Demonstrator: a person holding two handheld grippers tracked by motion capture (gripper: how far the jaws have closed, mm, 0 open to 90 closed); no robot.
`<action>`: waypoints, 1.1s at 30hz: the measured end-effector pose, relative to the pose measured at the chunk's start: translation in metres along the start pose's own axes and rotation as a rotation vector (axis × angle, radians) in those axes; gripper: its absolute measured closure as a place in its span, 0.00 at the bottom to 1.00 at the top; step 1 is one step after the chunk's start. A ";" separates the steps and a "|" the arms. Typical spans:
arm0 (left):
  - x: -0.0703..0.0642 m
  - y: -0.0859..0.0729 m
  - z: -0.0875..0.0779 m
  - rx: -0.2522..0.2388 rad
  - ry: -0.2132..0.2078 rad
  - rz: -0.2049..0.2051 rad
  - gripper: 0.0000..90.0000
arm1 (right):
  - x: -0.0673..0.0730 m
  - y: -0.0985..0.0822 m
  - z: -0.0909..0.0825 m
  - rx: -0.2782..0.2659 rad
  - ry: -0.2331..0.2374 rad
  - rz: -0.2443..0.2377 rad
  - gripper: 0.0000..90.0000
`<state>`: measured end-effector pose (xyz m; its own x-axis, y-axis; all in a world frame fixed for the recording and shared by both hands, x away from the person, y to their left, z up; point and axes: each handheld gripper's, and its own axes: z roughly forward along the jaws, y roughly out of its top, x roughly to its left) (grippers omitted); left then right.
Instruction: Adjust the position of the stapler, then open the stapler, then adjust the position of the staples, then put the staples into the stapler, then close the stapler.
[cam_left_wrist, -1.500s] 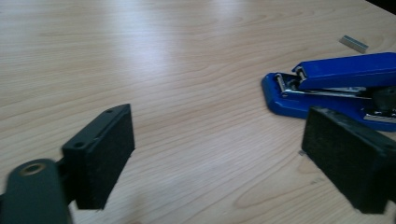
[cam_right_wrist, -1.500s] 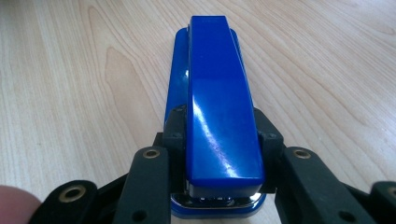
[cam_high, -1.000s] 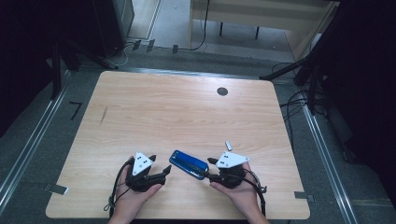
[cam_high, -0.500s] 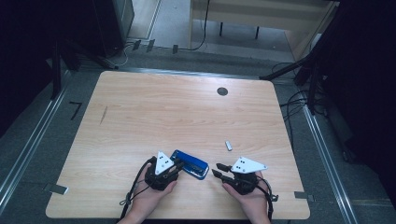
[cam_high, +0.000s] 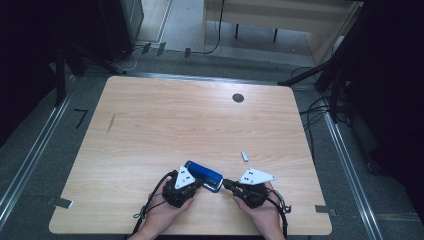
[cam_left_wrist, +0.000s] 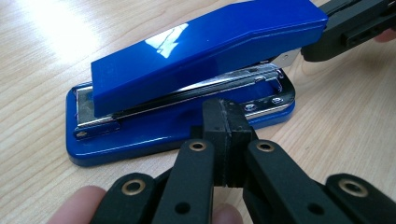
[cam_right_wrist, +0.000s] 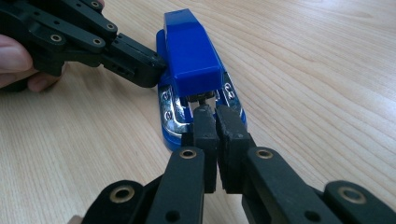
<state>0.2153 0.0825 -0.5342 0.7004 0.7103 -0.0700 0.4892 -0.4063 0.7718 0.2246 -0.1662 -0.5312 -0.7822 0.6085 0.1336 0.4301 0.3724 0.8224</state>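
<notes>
**Two closed grippers meet at a blue stapler near the table's front edge**

At the bottom of the high view, the person's two hands come in side by side, each with a gripper. The left gripper (cam_high: 196, 184) sits lower centre of the frame, its jaws having just closed; in the left gripper view they stand pressed together with nothing between them, tips at the long side of the stapler's base. The right gripper (cam_high: 226, 184) lies just to the right of it, its jaws likewise just closed and empty; in the right gripper view the two black tips meet right at the front end of the stapler, at the metal mouth under the blue top.

The blue stapler (cam_high: 204, 175) lies flat on the wooden table (cam_high: 165, 125) between the two grippers, slanting from upper left to lower right in the high view.

Farther up and right of the stapler, apart from it, a small pale object (cam_high: 244, 156) rests on the wood. Near the table's far edge sits a dark round grommet (cam_high: 238, 98).
</notes>
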 end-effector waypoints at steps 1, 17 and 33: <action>0.000 0.000 0.000 0.000 0.000 0.000 1.00 | 0.000 0.000 0.000 0.000 0.000 0.000 0.99; 0.001 0.000 0.001 0.019 -0.019 -0.009 1.00 | 0.003 0.003 0.006 0.032 0.006 -0.009 1.00; 0.001 0.000 0.001 0.024 -0.025 -0.007 1.00 | 0.004 0.003 0.006 0.049 0.004 -0.010 1.00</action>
<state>0.2166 0.0822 -0.5349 0.7096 0.6987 -0.0910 0.5058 -0.4152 0.7561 0.2259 -0.1585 -0.5314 -0.7884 0.6019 0.1273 0.4435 0.4126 0.7957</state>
